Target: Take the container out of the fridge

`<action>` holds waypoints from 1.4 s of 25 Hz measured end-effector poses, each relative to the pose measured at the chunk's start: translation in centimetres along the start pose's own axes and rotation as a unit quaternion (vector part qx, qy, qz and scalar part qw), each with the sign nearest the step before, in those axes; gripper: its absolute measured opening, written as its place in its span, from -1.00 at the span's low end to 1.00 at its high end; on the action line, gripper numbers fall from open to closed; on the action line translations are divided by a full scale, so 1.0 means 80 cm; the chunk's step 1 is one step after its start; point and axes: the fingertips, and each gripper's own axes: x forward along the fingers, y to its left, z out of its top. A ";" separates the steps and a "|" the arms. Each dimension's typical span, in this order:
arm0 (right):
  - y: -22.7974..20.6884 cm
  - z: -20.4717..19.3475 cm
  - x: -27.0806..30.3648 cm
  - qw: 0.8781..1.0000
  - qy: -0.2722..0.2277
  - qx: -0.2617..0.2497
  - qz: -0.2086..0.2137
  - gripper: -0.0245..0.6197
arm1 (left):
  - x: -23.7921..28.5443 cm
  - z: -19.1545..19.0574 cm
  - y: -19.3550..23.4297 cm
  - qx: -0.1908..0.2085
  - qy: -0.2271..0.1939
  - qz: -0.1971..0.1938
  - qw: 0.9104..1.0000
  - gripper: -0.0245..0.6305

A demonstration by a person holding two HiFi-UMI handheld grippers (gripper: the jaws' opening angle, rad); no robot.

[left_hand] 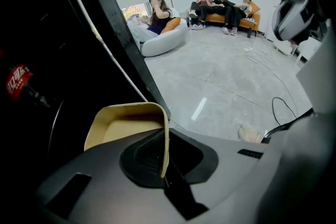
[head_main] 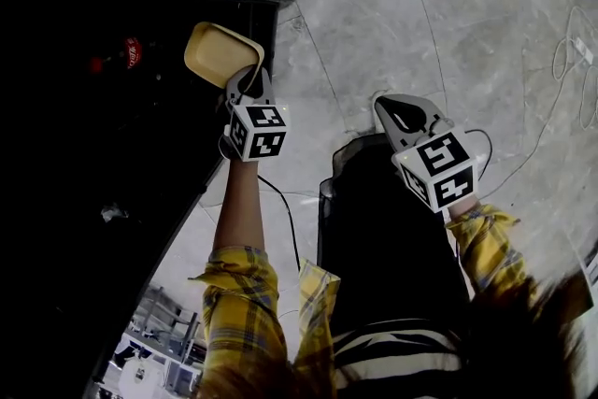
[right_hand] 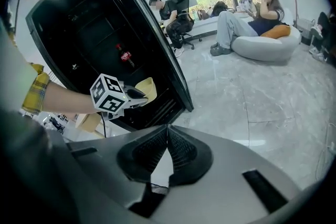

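Looming at left, the open black fridge [head_main: 93, 154] borders bare grey floor [head_main: 420, 33]. The shallow, pale-yellow, round-cornered container [head_main: 222, 54] hangs at the fridge's front edge, its rim clamped by the left gripper [head_main: 245, 84]. The right gripper [head_main: 397, 112] is closed and empty over the floor.
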 end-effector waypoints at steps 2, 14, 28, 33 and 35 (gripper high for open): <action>0.005 0.004 -0.011 1.000 -0.004 0.002 -0.001 -0.84 | -0.018 0.007 -0.012 0.006 -0.006 -0.008 1.000 -0.83; 0.036 0.044 -0.076 0.999 -0.026 -0.013 -0.015 -0.84 | -0.124 0.026 -0.056 0.050 -0.035 -0.061 0.996 -0.83; 0.048 0.097 -0.142 0.996 -0.070 -0.020 -0.049 -0.84 | -0.252 0.065 -0.079 0.045 -0.080 -0.103 0.990 -0.83; 0.068 0.099 -0.155 0.996 -0.071 -0.031 -0.047 -0.84 | -0.290 0.075 -0.077 0.042 -0.094 -0.102 0.990 -0.83; 0.072 0.098 -0.161 0.996 -0.072 -0.029 -0.049 -0.84 | -0.301 0.079 -0.078 0.042 -0.097 -0.100 0.989 -0.83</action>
